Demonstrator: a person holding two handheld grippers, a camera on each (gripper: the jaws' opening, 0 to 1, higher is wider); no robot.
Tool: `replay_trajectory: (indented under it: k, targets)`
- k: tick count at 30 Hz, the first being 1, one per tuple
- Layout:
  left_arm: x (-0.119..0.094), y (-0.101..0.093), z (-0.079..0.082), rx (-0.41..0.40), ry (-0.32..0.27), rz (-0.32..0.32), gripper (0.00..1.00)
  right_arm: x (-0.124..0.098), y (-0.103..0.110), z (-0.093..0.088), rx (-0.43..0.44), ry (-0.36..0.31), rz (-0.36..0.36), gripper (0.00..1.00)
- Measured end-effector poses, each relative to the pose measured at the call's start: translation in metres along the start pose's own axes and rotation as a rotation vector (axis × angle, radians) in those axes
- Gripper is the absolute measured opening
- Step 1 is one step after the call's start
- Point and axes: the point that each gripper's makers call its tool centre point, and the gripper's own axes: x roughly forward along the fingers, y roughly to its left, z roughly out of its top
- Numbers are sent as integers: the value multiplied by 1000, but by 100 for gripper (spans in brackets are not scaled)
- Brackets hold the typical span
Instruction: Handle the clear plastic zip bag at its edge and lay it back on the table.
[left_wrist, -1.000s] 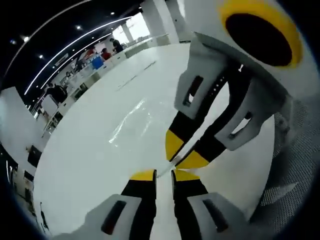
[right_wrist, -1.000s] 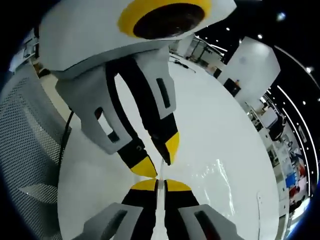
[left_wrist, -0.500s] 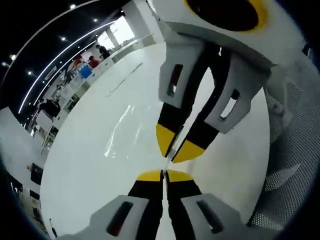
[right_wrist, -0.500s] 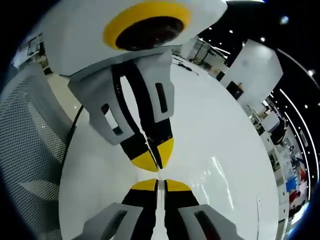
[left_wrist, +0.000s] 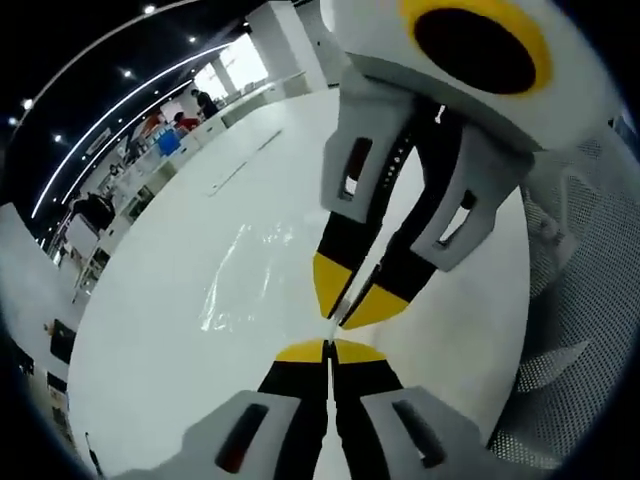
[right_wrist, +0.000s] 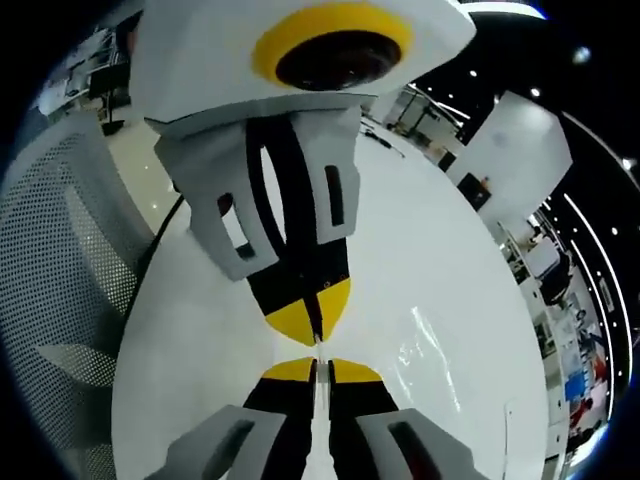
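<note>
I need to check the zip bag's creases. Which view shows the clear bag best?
The left gripper view: the clear zip bag spreads across the white table, its wrinkles catching light. The right gripper view shows fainter glints of it beside the closed fingers.

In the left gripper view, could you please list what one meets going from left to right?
People at distant desks → clear plastic zip bag → left tool → right tool → mesh chair.
</note>
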Motion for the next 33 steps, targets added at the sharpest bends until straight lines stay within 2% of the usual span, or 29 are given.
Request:
replay_trajectory:
  k: [10,16,20,33]
  targets:
    - [-1,-9,-3,8,35,-22,0,0,7,0,-7,7,20,0]
    - [-1,-11,-3,-14,43,-25,0,-1,9,-2,8,12,21,0]
    - [-1,-13,-4,-15,50,-29,0,-2,12,-3,-16,19,16,0]
    - [0,-13,-7,-19,61,-32,0,-3,11,-6,15,20,12,0]
